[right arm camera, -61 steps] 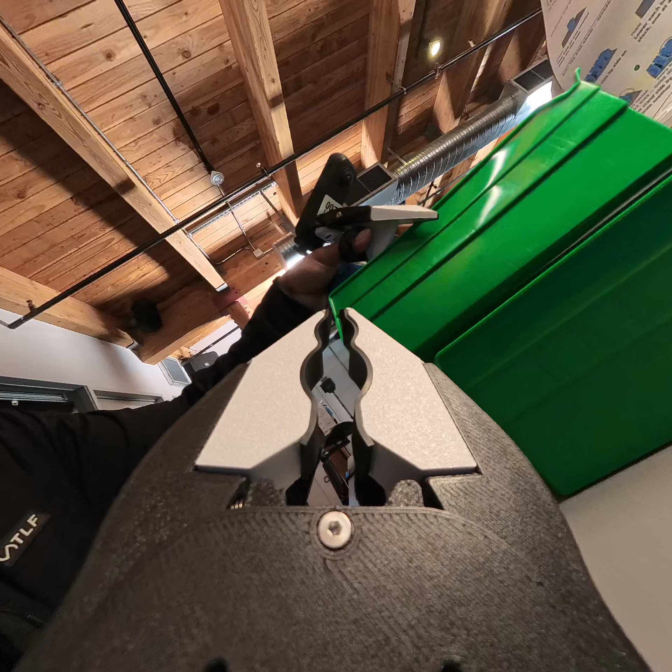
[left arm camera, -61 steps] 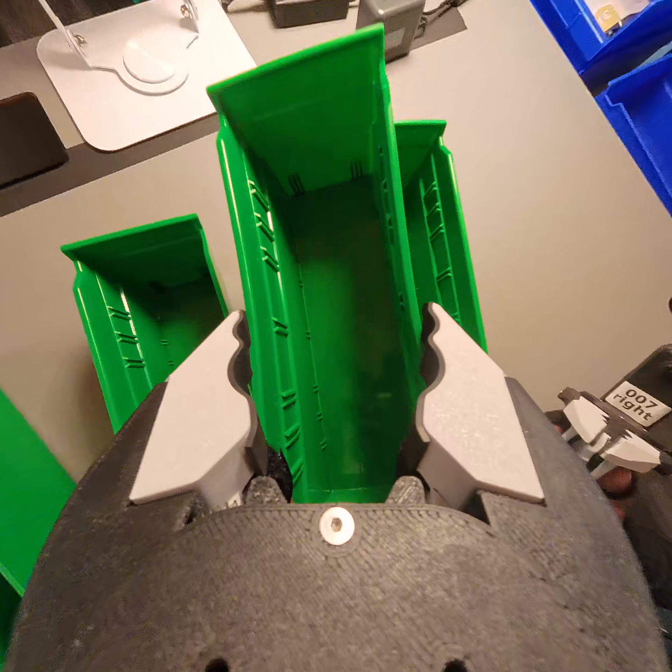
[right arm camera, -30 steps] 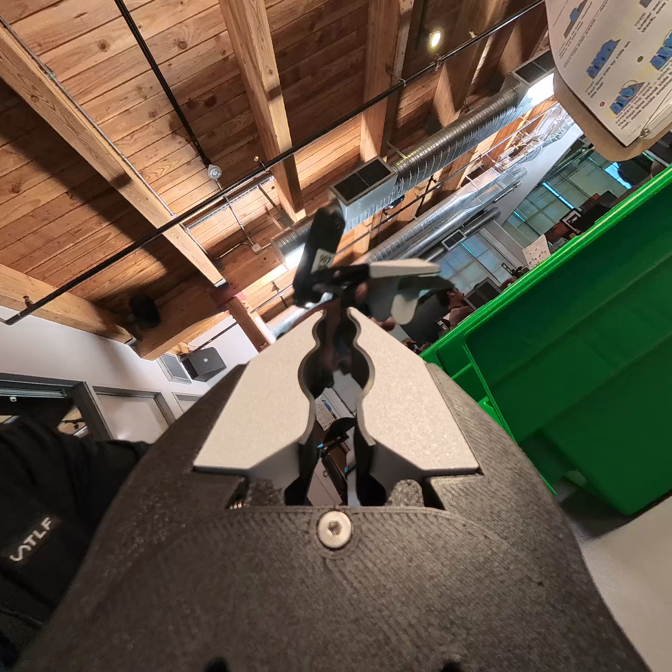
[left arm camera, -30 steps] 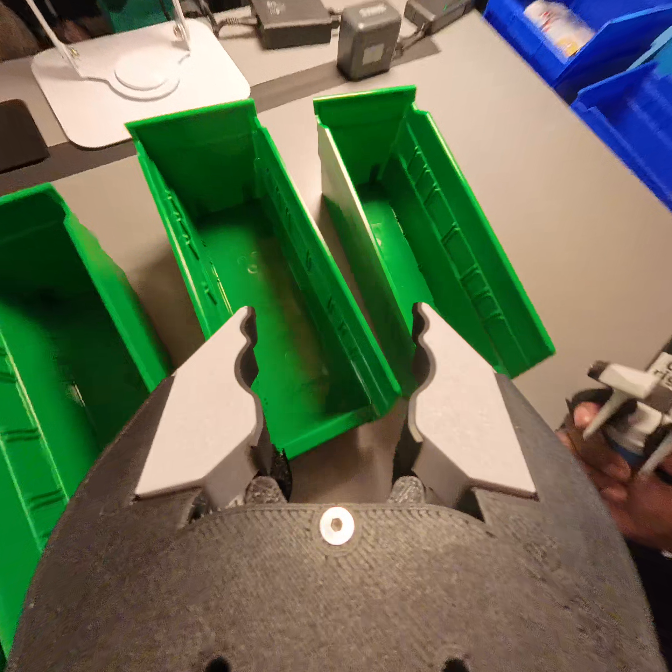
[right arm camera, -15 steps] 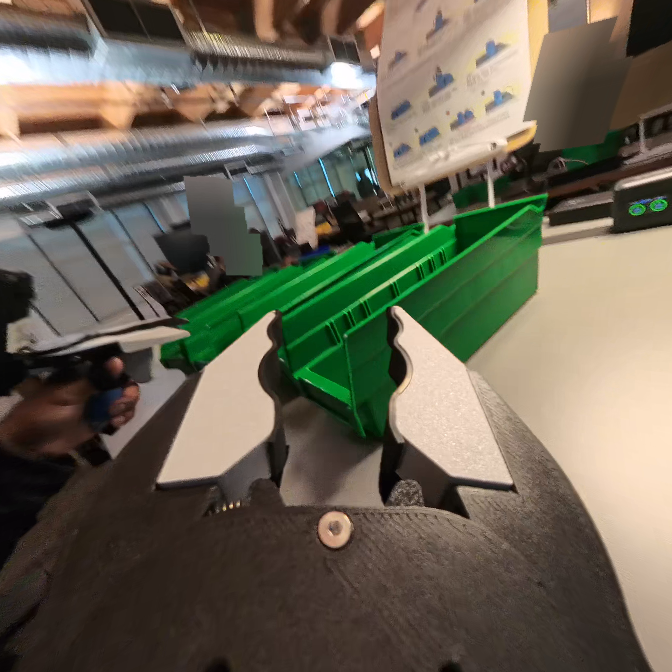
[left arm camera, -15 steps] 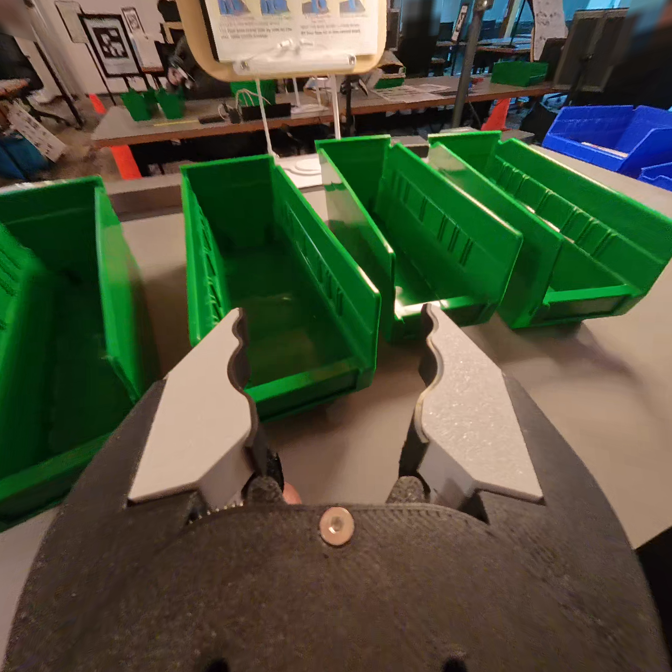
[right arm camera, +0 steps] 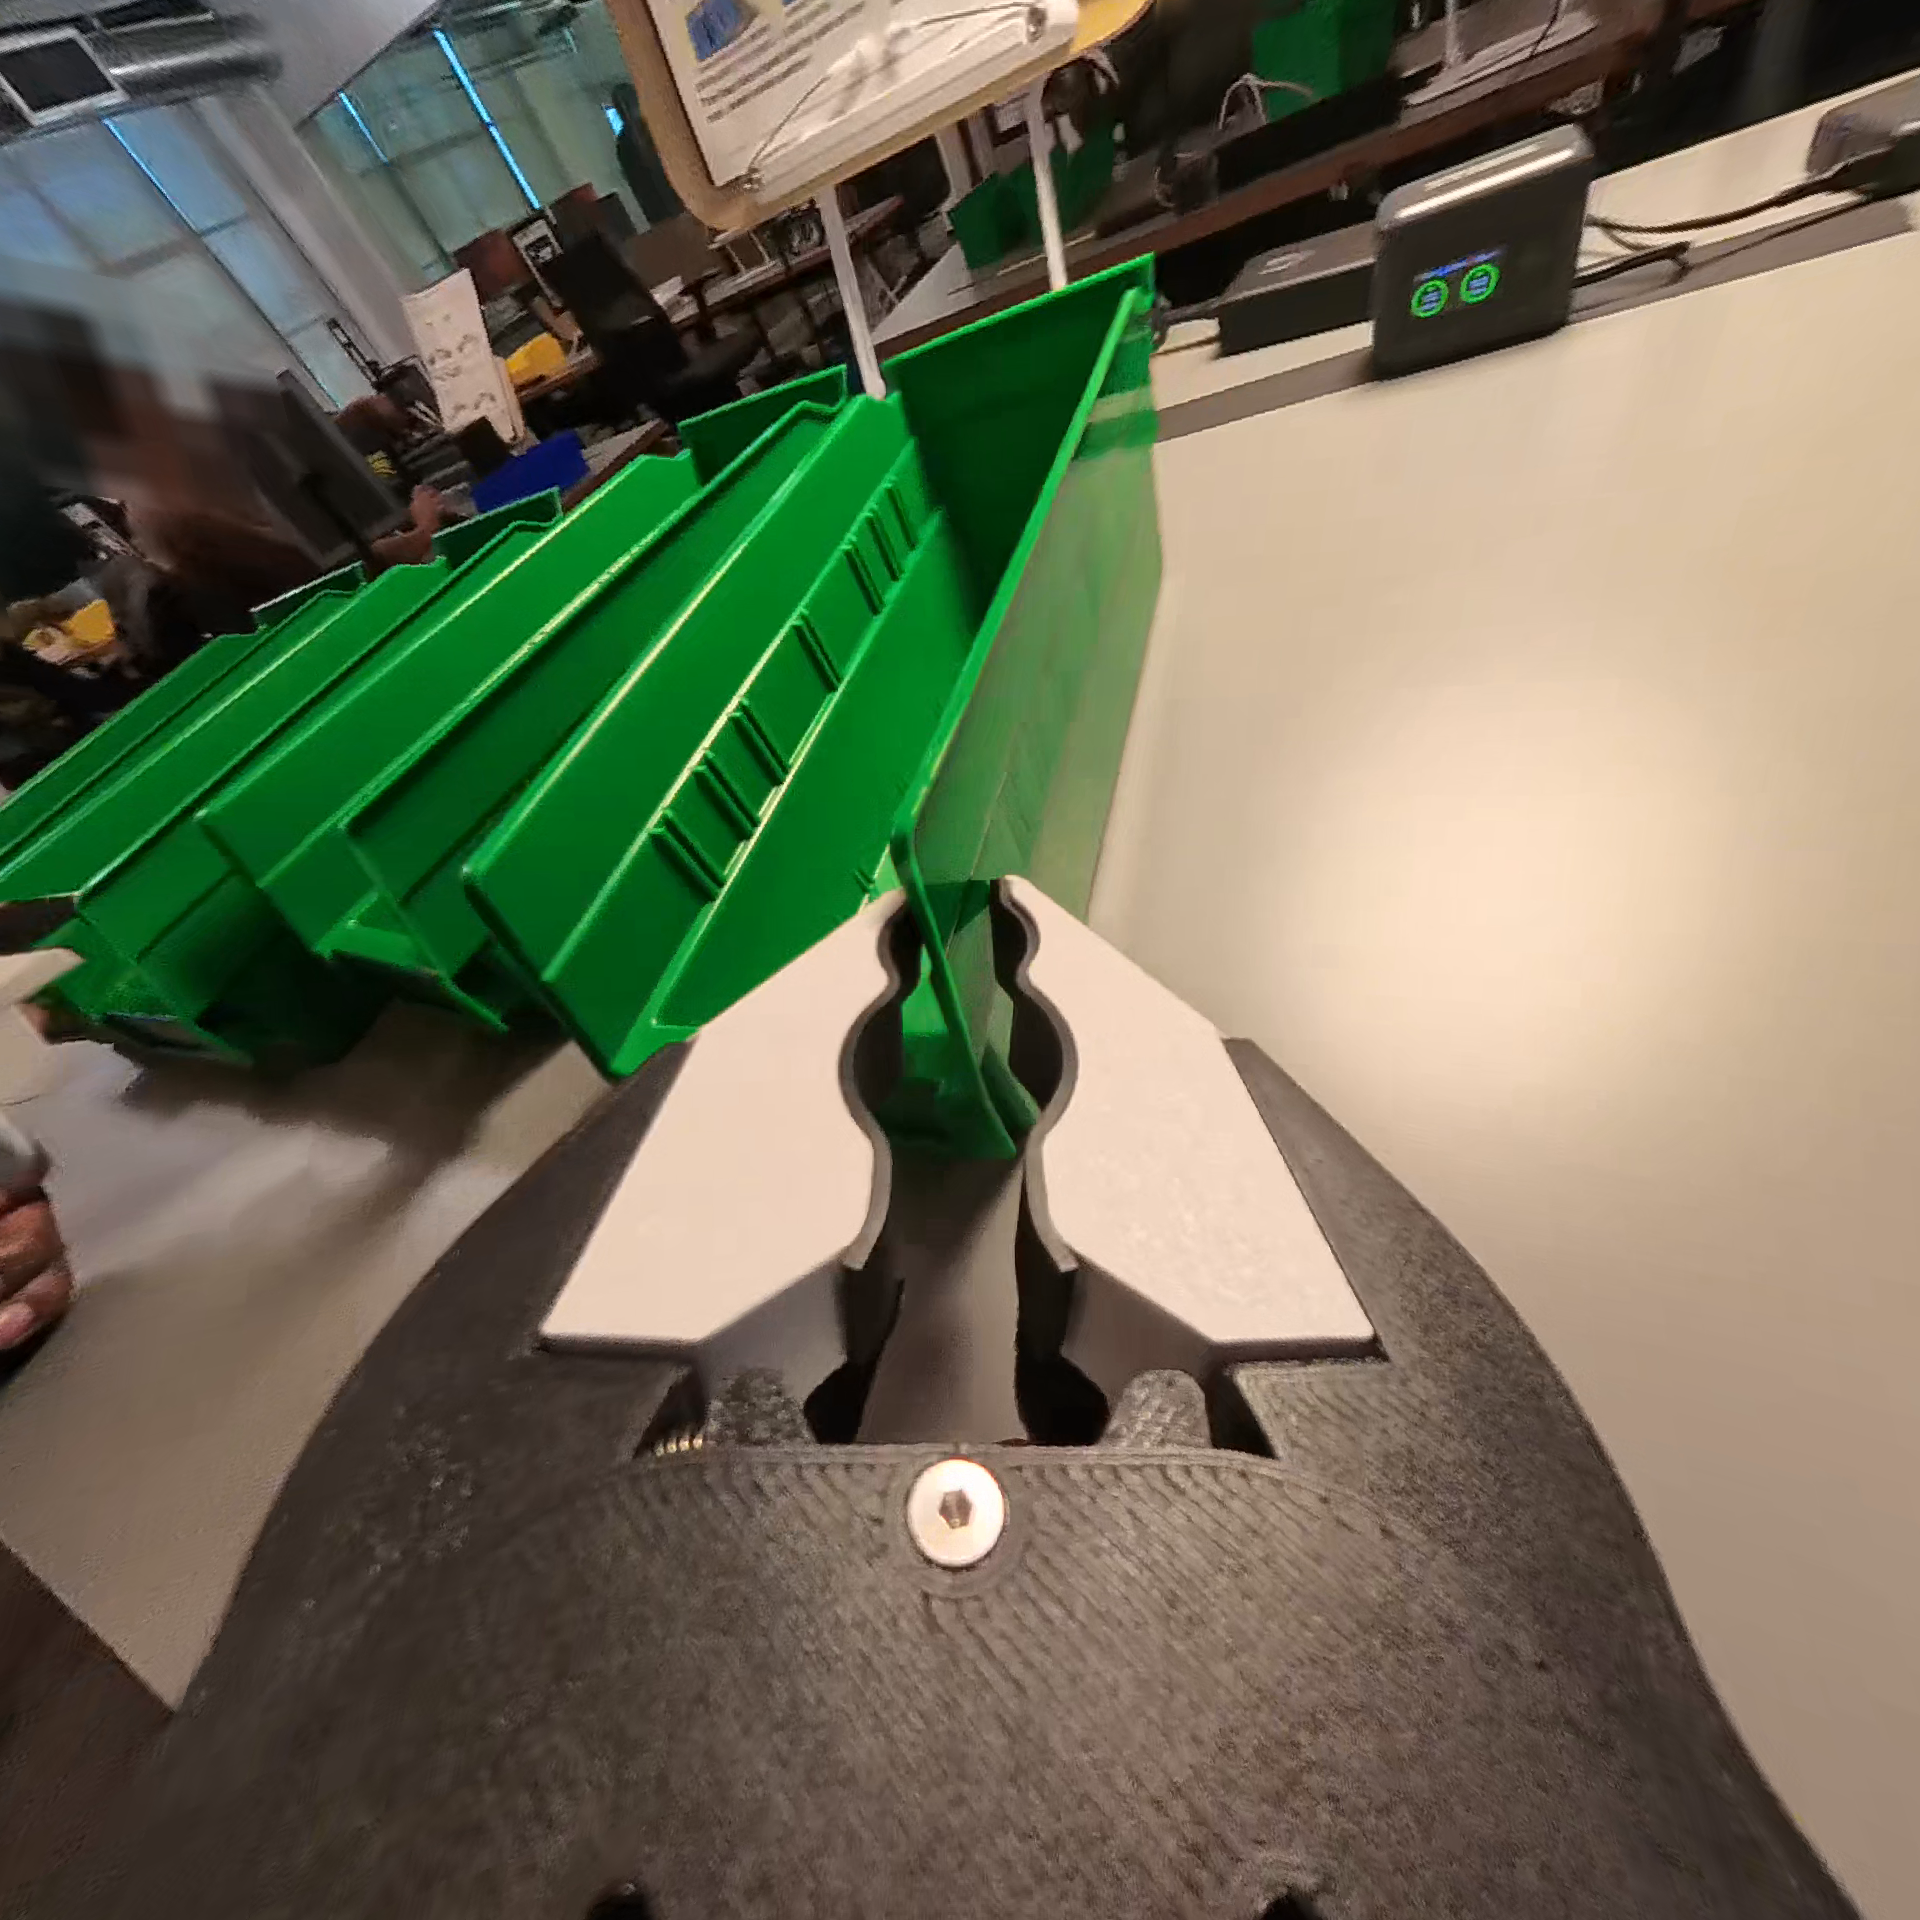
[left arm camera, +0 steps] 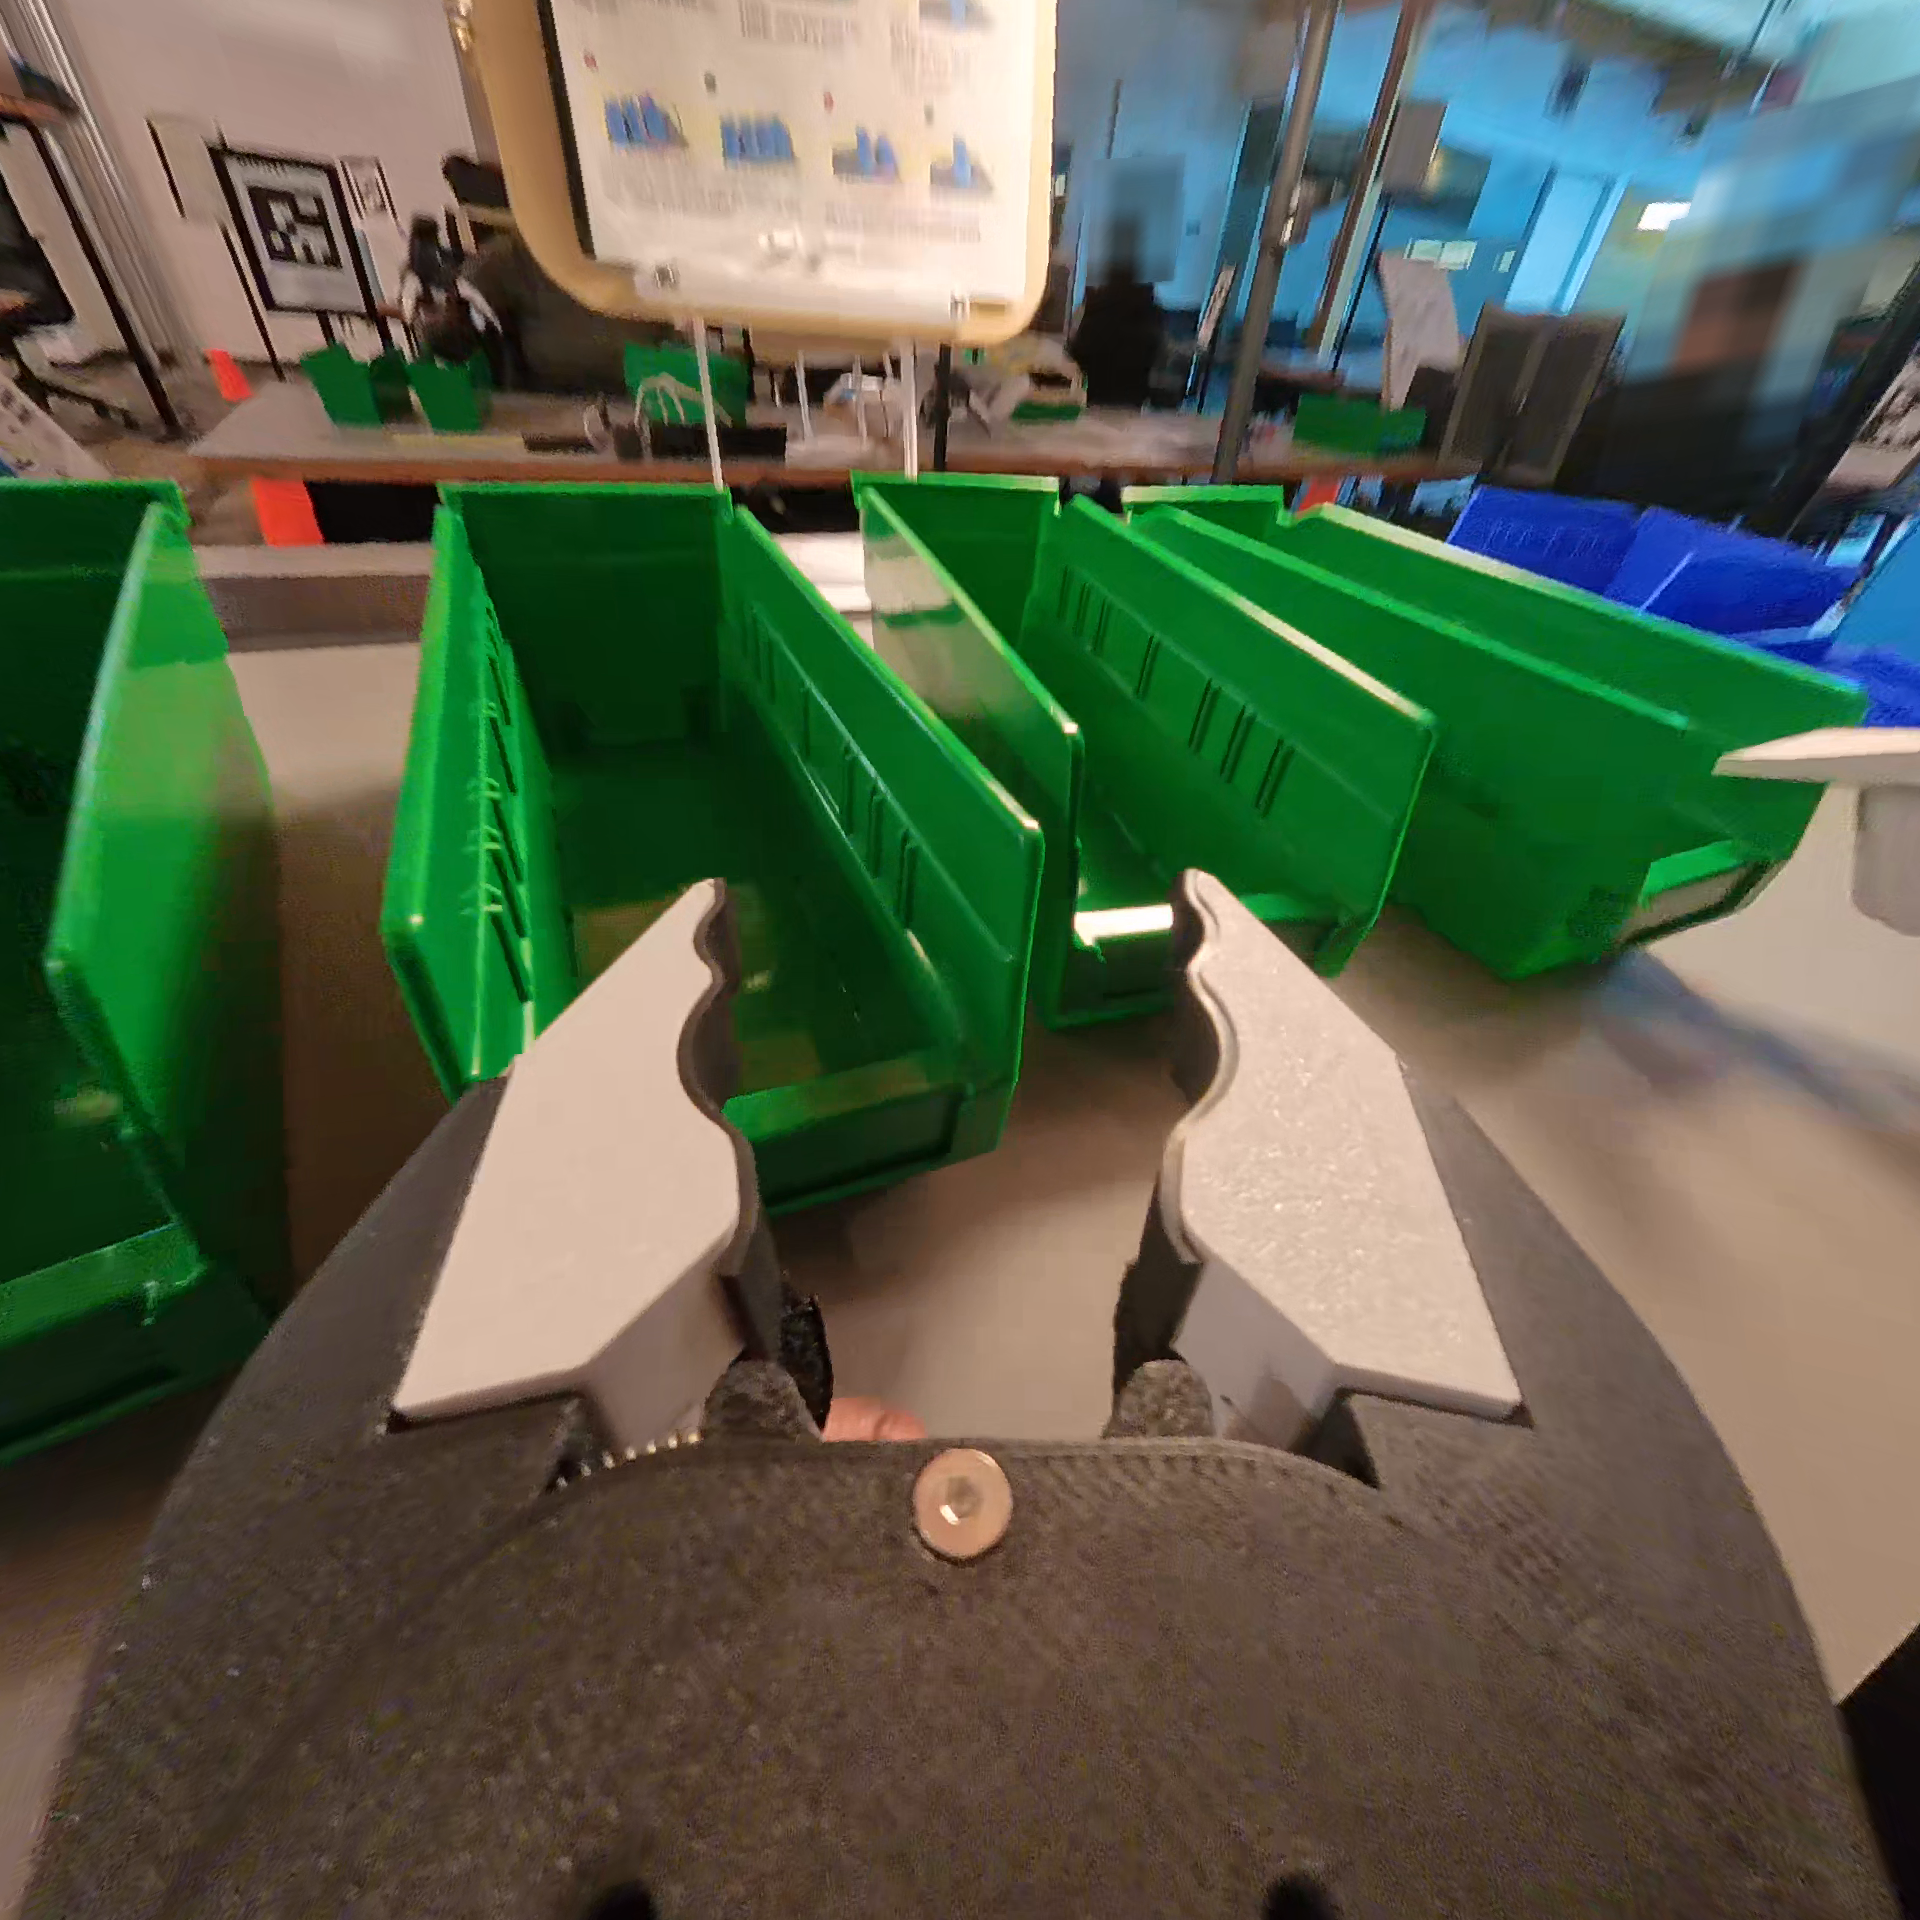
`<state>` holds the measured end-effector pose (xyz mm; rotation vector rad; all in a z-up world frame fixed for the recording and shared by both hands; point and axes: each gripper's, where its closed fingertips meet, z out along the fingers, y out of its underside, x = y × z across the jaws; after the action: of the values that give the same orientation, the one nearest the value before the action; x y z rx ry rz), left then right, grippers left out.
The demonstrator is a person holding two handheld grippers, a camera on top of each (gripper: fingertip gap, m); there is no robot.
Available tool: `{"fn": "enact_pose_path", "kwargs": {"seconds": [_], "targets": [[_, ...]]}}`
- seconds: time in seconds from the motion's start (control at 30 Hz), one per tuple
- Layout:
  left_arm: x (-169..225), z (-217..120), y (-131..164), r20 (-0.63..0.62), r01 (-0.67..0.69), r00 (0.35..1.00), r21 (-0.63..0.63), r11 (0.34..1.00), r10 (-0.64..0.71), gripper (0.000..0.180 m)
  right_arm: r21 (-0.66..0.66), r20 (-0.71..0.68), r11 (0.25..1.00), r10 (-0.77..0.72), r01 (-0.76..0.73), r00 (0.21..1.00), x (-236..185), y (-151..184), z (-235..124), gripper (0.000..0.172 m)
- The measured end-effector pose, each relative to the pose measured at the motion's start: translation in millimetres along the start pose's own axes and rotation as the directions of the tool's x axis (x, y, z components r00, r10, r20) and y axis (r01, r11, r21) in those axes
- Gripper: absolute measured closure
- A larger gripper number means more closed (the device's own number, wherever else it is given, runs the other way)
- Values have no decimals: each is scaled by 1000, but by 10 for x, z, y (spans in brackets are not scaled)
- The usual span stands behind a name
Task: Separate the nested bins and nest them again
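Grey table (left arm camera: 1662, 1195): left fingers (left arm camera: 1299, 1195) wide, bare; right fingers (right arm camera: 1143, 1143) clamp green bin (right arm camera: 1039, 623) wall.

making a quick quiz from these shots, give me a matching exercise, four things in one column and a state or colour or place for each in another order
Things:
1. left gripper
2. right gripper
3. far-right bins behind the green row
4. power bank with lit display

Descriptions:
A. blue
B. closed on the side wall of the rightmost green bin
C. jaws wide apart, holding nothing
D. at the table's far edge, dark grey

Pairs: 1-C, 2-B, 3-A, 4-D
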<state>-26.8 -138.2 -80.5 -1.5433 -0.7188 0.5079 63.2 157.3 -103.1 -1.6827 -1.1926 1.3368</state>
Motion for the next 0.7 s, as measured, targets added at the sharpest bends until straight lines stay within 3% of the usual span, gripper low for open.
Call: {"fn": "enact_pose_path", "kwargs": {"seconds": [0.1, 0.27, 0.57, 0.6, 0.67, 0.7], "targets": [[-56, -96, -89, -15, 70, 997, 72, 995, -69, 108, 1, -56, 999, -39, 39, 998, 116, -23, -58, 164], [-56, -59, 41, -72, 177, 981, -28, 984, -179, 108, 26, -155, 999, -35, 40, 987, 319, -59, -217, 168], [-11, -68, 76, -89, 176, 980, -53, 983, -180, 108, 41, -220, 997, -50, 61, 974, 352, -61, -291, 169], [-6, -72, 83, -91, 180, 979, -58, 982, -185, 108, 61, -209, 997, -31, 45, 978, 343, -77, -314, 165], [-4, -87, 80, -93, 185, 978, -55, 981, -189, 108, 96, -200, 995, 9, 10, 980, 327, -103, -411, 134], [-5, -95, 76, -92, 186, 977, -51, 981, -190, 108, 109, -188, 994, 5, 16, 982, 278, -119, -476, 128]]}}
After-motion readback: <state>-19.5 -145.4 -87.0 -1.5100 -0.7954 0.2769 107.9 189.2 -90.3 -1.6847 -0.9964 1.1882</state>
